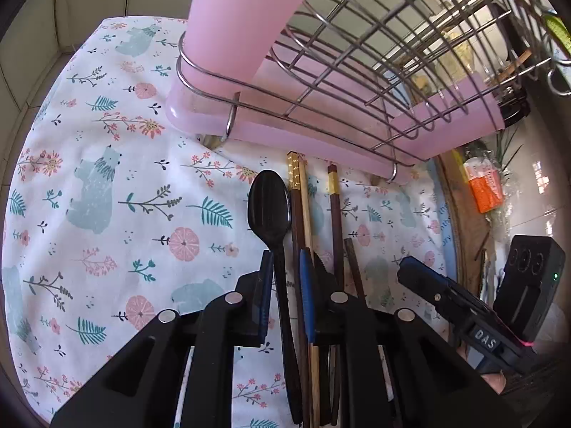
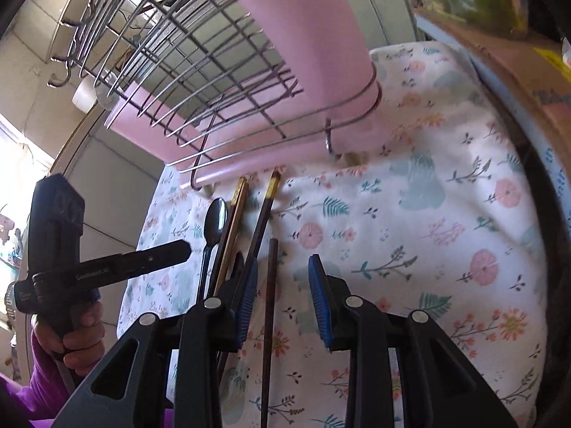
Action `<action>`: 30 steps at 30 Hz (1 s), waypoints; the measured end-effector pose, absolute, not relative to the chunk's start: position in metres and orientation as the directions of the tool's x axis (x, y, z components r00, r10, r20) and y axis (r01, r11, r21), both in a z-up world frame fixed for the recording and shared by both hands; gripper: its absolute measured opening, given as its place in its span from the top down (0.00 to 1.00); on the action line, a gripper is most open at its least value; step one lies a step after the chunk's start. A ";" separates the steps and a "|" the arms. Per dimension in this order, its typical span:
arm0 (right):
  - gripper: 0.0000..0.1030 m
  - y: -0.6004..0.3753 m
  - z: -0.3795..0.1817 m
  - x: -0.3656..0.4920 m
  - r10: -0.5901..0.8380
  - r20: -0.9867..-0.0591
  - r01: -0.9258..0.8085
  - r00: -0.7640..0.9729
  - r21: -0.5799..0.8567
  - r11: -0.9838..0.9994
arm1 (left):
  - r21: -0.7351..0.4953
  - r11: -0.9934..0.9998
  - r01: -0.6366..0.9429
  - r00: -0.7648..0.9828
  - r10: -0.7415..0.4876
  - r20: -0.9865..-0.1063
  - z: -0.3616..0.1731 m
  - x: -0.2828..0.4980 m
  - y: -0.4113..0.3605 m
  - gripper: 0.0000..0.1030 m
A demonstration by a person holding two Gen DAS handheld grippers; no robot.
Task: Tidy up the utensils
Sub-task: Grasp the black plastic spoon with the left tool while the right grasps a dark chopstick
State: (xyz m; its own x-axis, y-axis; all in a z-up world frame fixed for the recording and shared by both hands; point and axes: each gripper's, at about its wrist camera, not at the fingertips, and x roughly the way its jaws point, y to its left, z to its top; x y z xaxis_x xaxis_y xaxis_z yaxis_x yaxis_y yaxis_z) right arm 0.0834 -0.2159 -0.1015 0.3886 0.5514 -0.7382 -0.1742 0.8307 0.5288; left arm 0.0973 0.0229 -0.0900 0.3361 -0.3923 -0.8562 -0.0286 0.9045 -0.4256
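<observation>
— Black plastic, that spoon: it lay bowl-up on the flowered cloth over the bench, just in front of the pink-and-wire rack, with the chopsticks touching it on its right.

— And the left gripper?

— Its fingers straddled the spoon's handle, narrow but not clamped as far as I could tell; a sliver of gap showed on each side. One wooden chopstick ran close against the right pad.

— The right gripper?

— Partly open around a single dark chopstick lying apart from the rest, neither pad touching it. It held nothing.

— So which step was that?

— I'd judge the pick-up, both hands at once: spoon for the left, lone chopstick for the right. Nothing had yet been lifted, and the rack's basket looked empty from what showed.

— What did the next move call for?

— Closing squarely on the thin handle without catching the neighbouring chopstick, then lifting clear. The right had to come low enough that its pads met the stick rather than the cloth, which could bunch.

— Any writing?

— A label reading "DAS" on the right gripper's body in the left wrist view. Small white lettering ran along the left gripper's arm in the other view, too blurred to read. An orange packet beyond the cloth's edge and a cardboard box had print I couldn't make out.
</observation>
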 end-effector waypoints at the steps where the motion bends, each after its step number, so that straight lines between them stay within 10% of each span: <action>1: 0.72 -0.216 -0.101 0.084 0.553 -0.738 -0.174 0.385 0.531 0.829 | -0.414 0.910 -0.028 0.333 -0.382 -0.862 -0.091 0.100 0.020 0.86; 30: 0.74 -0.190 -0.112 0.122 0.550 -0.799 -0.183 0.243 0.519 0.835 | -0.349 0.935 -0.069 0.352 -0.304 -0.885 -0.098 0.106 0.028 0.89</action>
